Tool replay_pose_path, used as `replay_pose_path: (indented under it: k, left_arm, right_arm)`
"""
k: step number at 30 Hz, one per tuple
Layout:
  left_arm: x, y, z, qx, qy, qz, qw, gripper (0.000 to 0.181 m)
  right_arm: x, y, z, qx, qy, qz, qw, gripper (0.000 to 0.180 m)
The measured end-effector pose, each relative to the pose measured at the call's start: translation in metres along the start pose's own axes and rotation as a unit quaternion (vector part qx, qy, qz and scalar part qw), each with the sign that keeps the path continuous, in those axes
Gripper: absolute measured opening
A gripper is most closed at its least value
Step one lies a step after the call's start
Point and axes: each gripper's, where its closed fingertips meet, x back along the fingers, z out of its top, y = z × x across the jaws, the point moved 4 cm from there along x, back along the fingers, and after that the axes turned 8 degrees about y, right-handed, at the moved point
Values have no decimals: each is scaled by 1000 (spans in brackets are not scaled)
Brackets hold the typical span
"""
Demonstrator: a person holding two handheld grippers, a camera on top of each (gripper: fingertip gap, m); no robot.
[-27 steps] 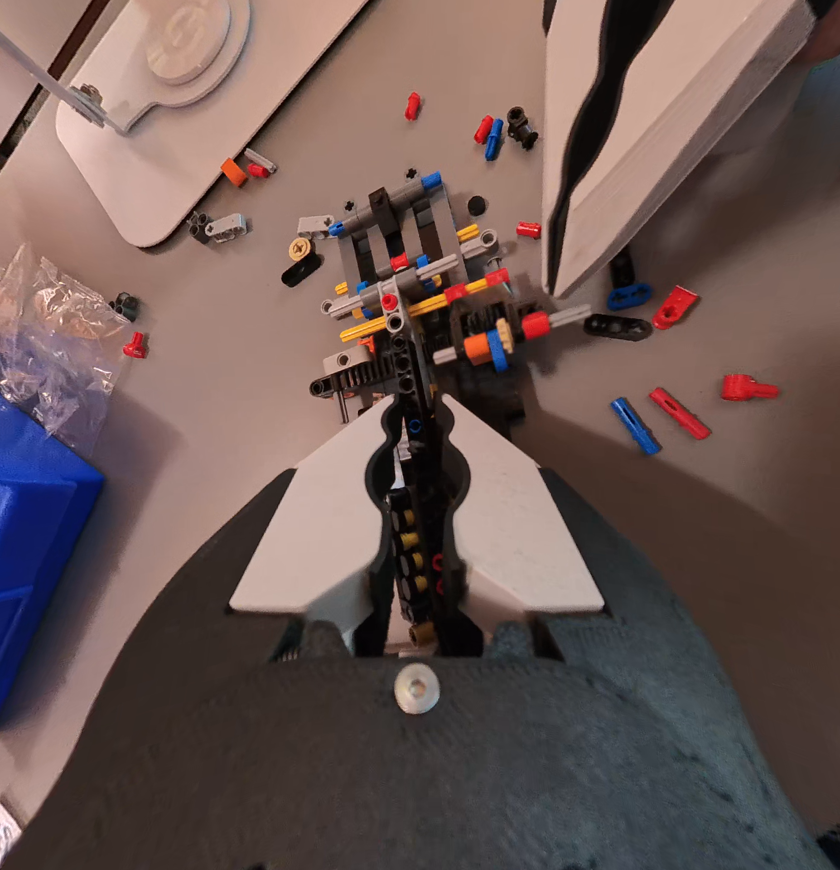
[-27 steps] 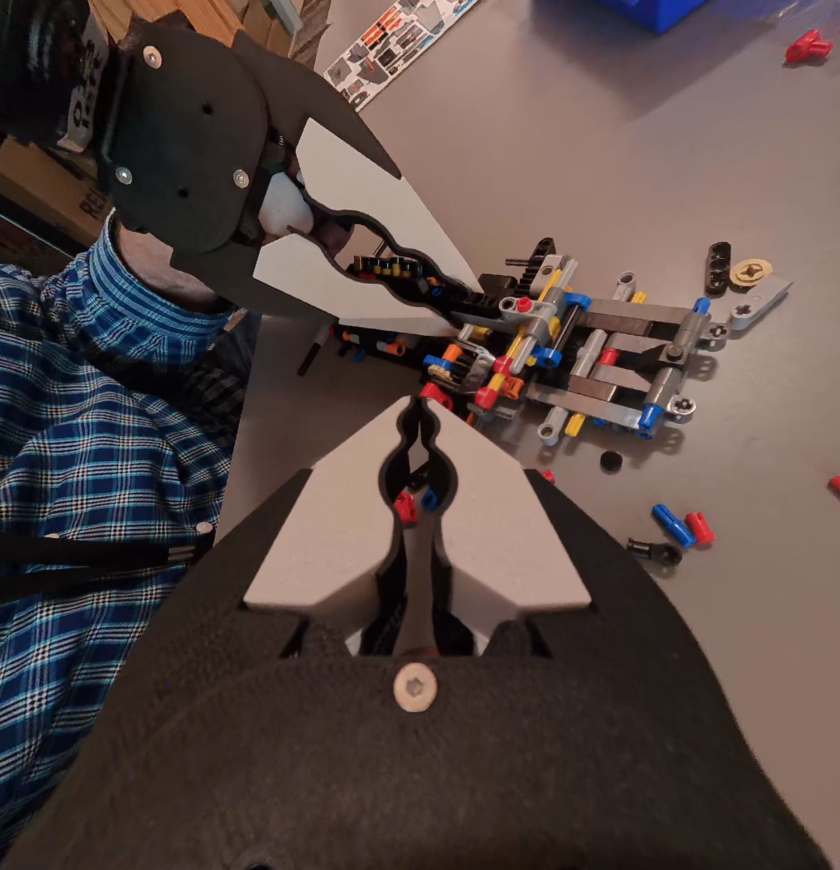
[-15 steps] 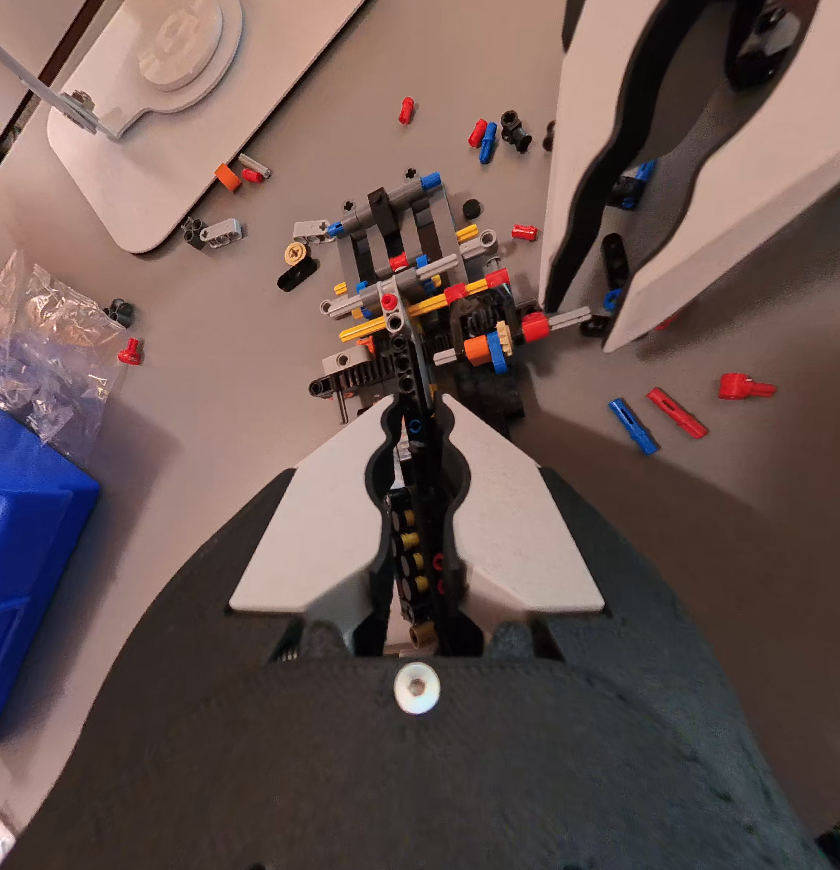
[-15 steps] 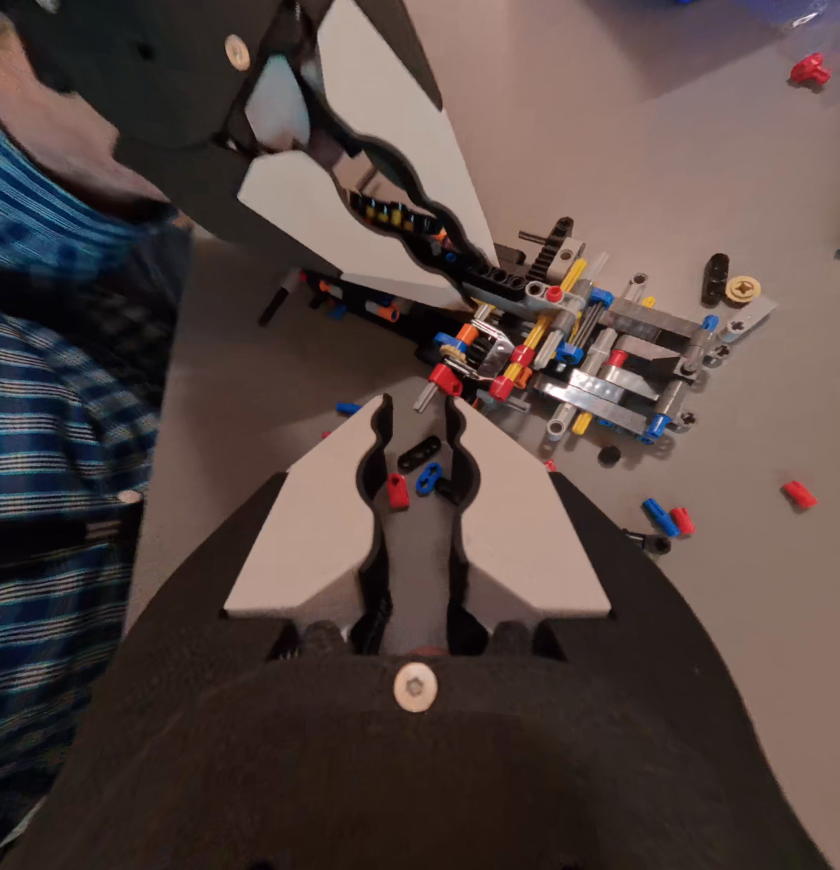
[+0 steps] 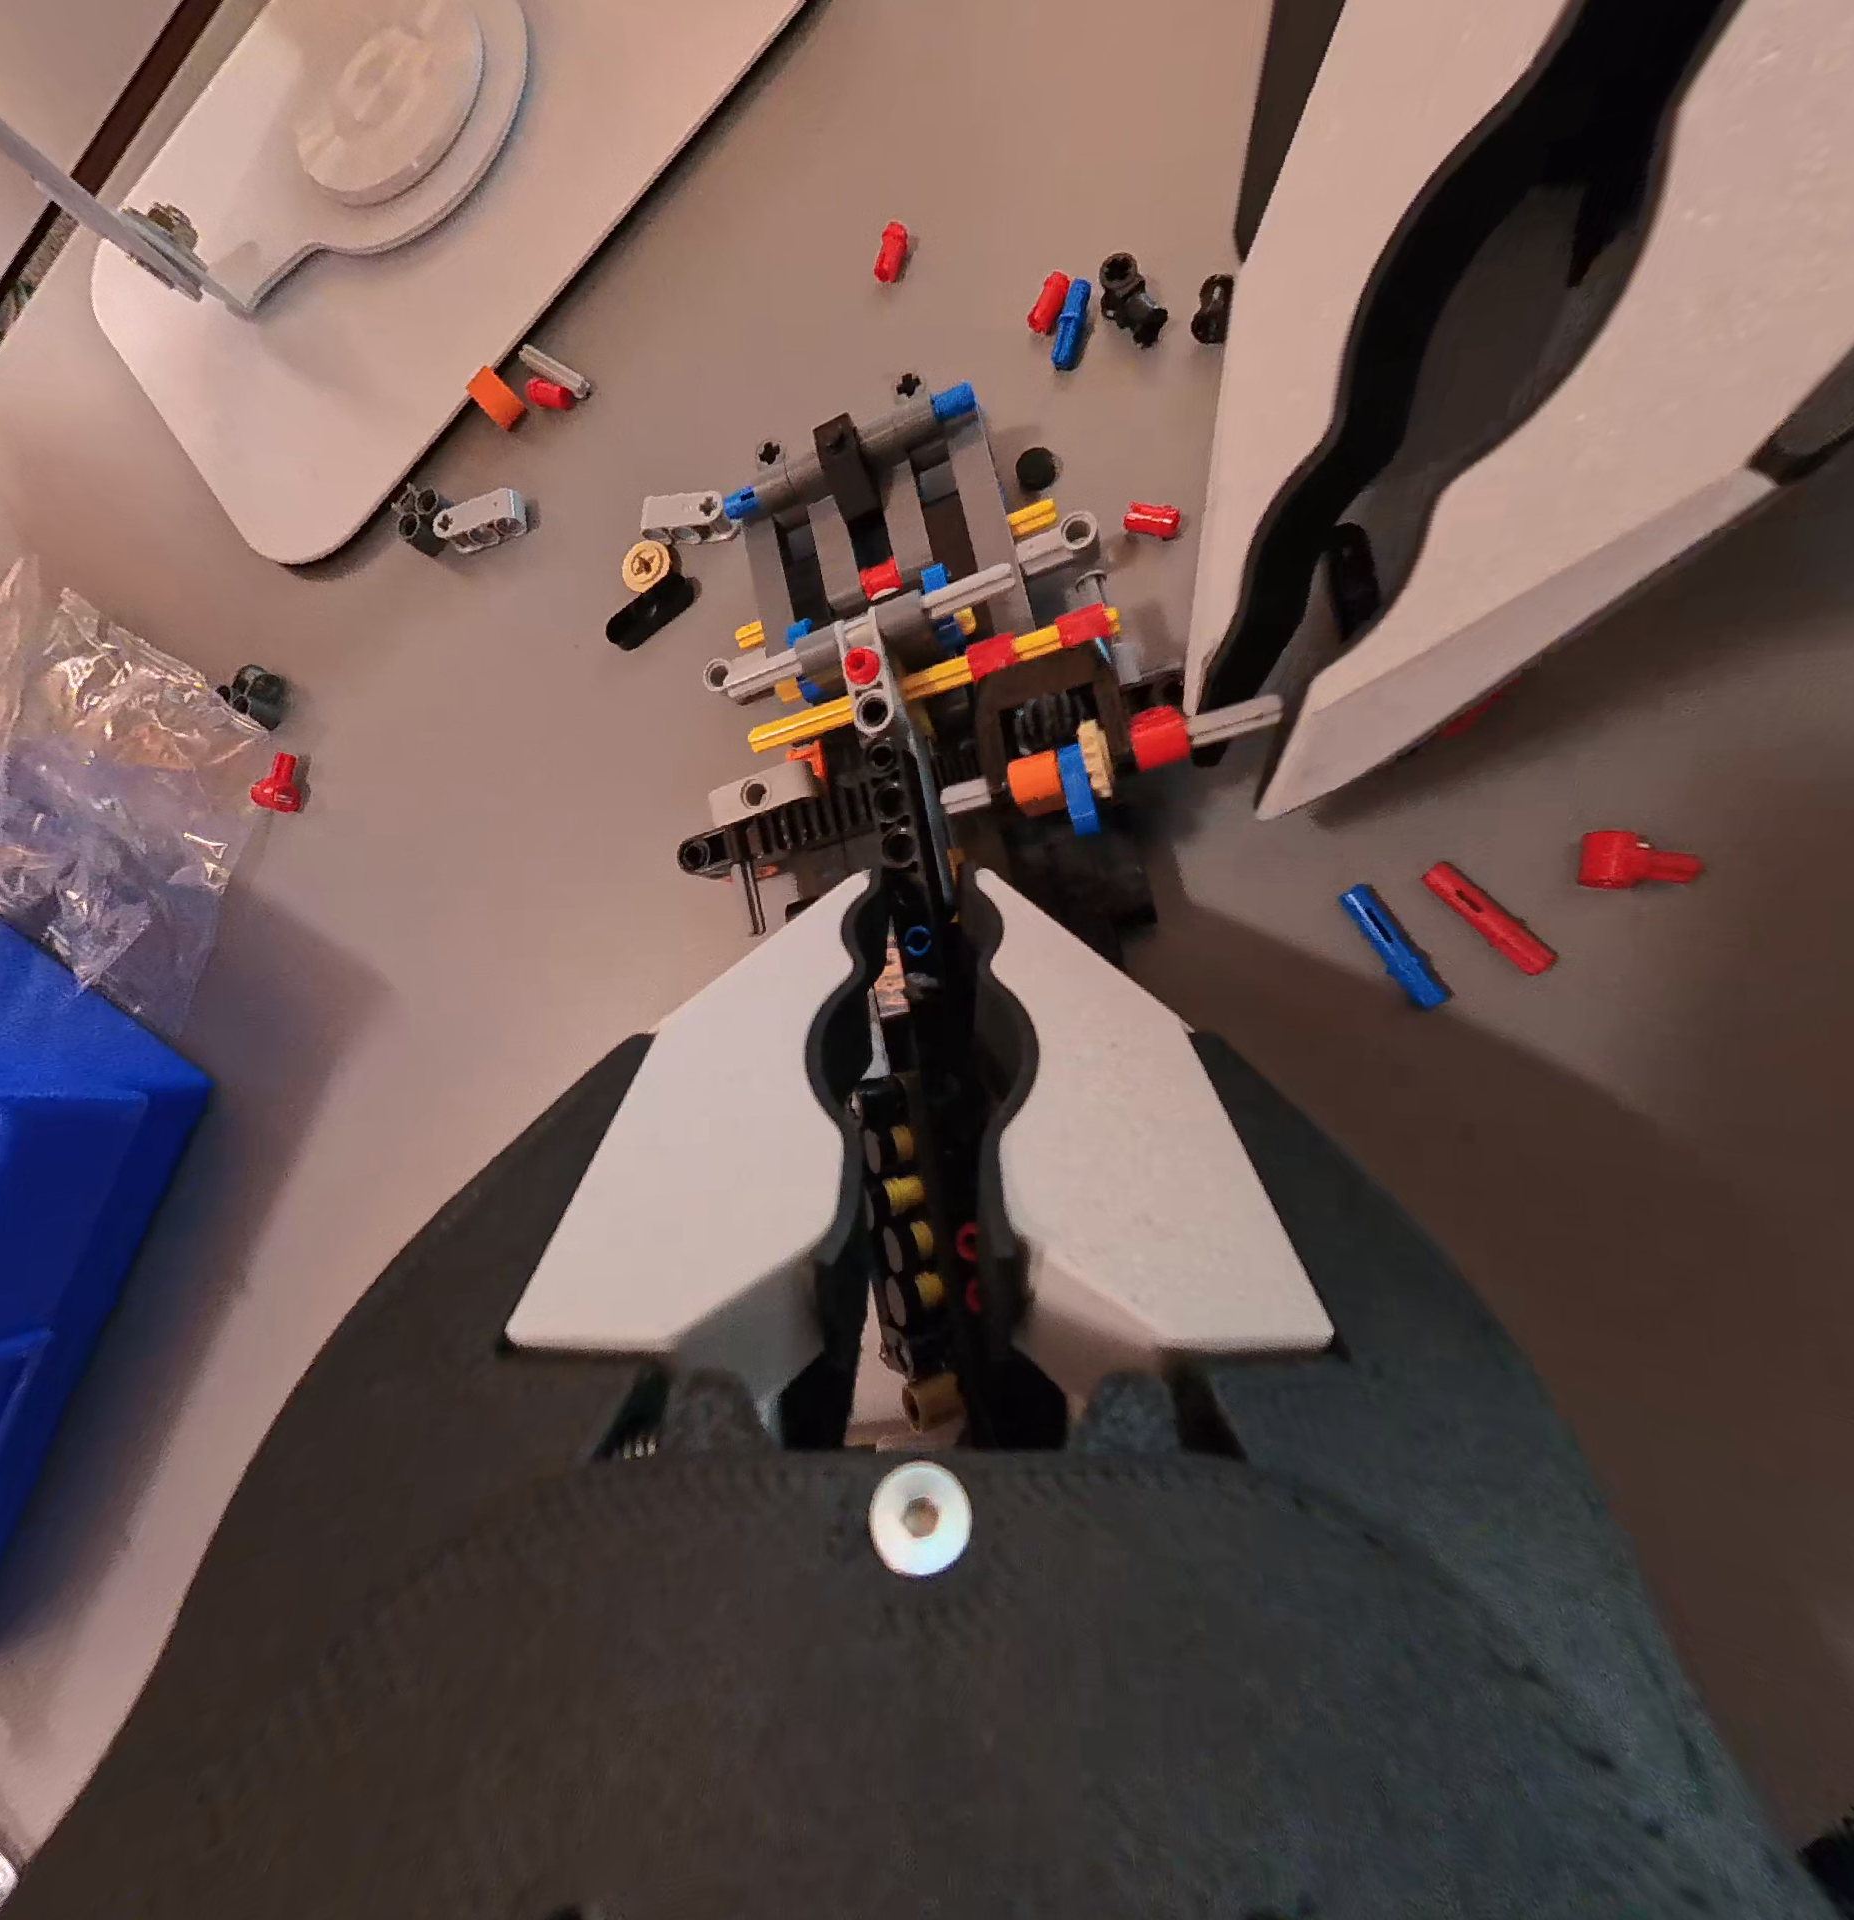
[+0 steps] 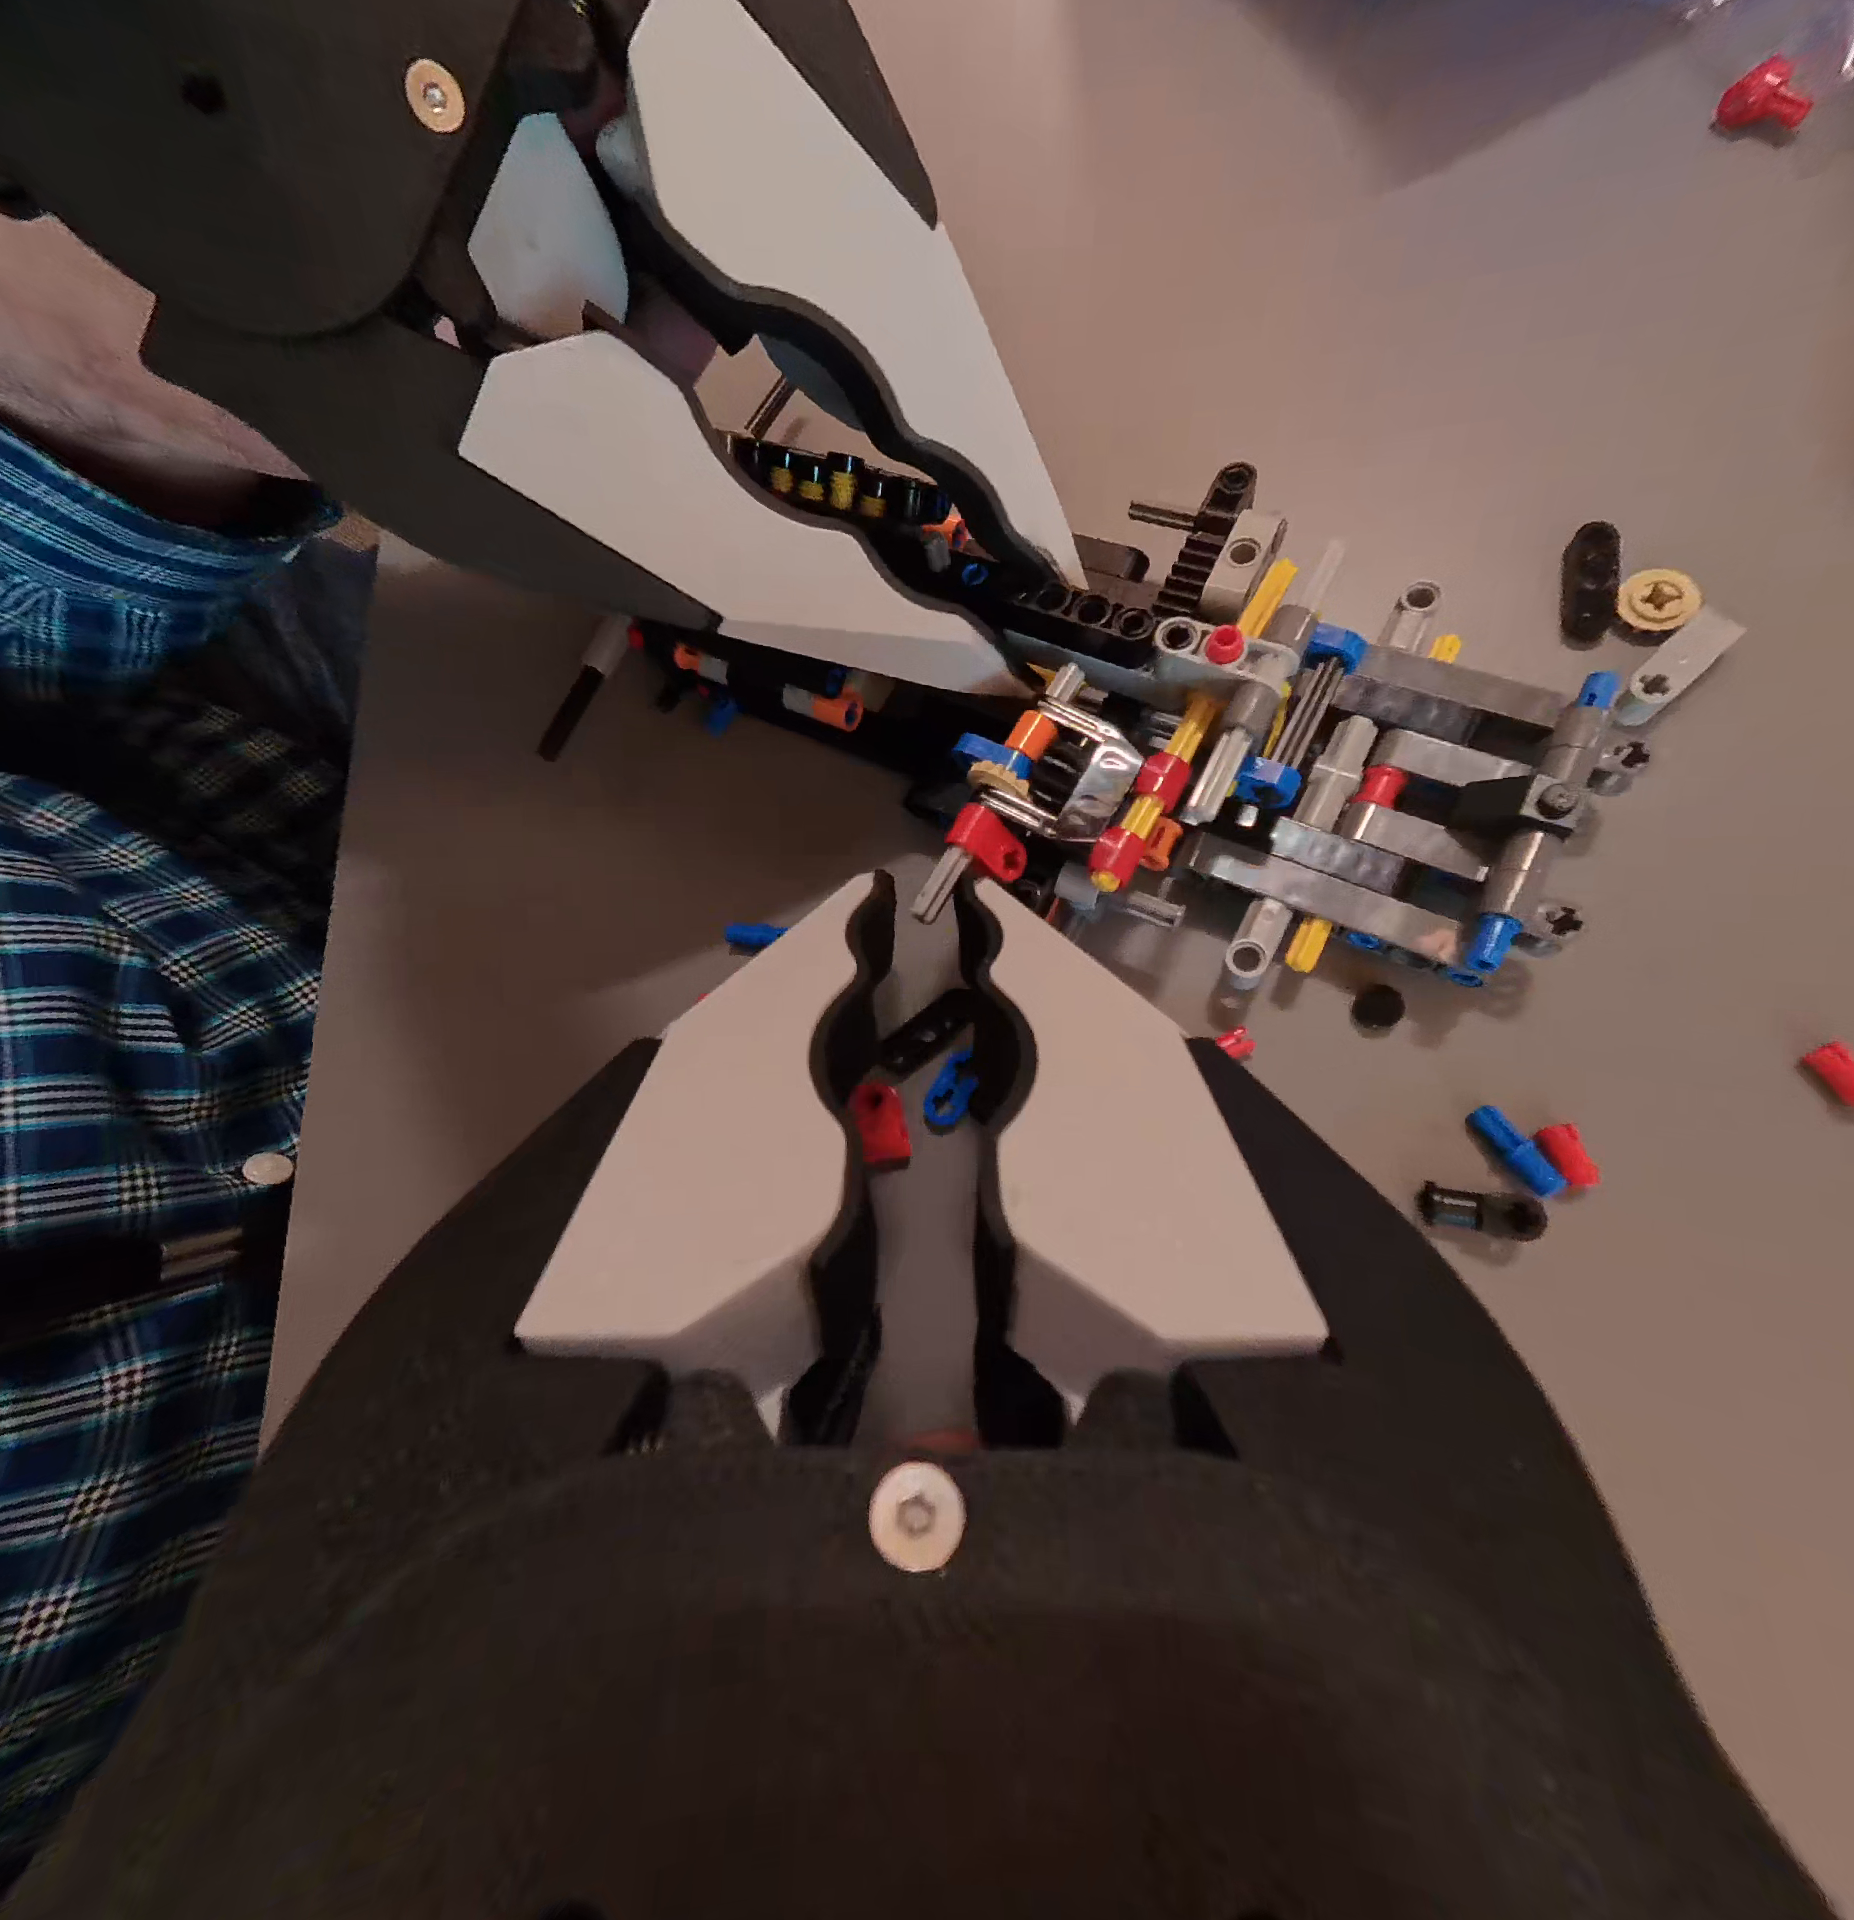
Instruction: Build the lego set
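Observation:
The lego assembly point(image 5: 902, 582) of grey, black, yellow and red parts lies on the grey table; it also shows in the right wrist view point(image 6: 1370, 790). My left gripper point(image 5: 918, 883) is shut on its long black beam point(image 5: 902, 790), which runs back between the fingers. In the right wrist view the left gripper point(image 6: 1048, 623) comes in from the upper left. My right gripper point(image 6: 928, 894) is open a little, with the end of the grey axle point(image 6: 944, 883) beside the red bush point(image 6: 990, 842) between its tips. It reaches in from the upper right in the left wrist view point(image 5: 1240, 764).
Loose pins lie around: blue point(image 5: 1385, 945) and red point(image 5: 1489, 920) on the right, red and blue ones point(image 6: 1525, 1148) near the right gripper. Small black, blue and red parts point(image 6: 879, 1122) lie under the right fingers. A blue bin point(image 5: 50, 1195), a plastic bag point(image 5: 81, 748) and a white stand base point(image 5: 310, 260) are on the left. The tips of one gripper are about 5 cm away from the tips of the other.
My right gripper went from shut to open, moved in to the assembly's grey axle end and narrowed around it. My left gripper kept its hold on the black beam.

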Motion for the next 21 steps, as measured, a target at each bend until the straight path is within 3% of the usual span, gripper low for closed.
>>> replay_pose_path:
  k: [9, 15, 21]
  left_arm:
    - [-1, 0, 1, -2, -1, 5, 1000, 11]
    - [-1, -1, 0, 3, 1, 6, 1000, 11]
    - [-1, -1, 0, 5, 3, 4, 1000, 11]
  right_arm:
    - [2, -3, 1, 118, -34, -78, 989, 14]
    - [6, -10, 2, 124, -42, -80, 988, 23]
    - [2, -2, 5, 149, -37, -129, 980, 21]
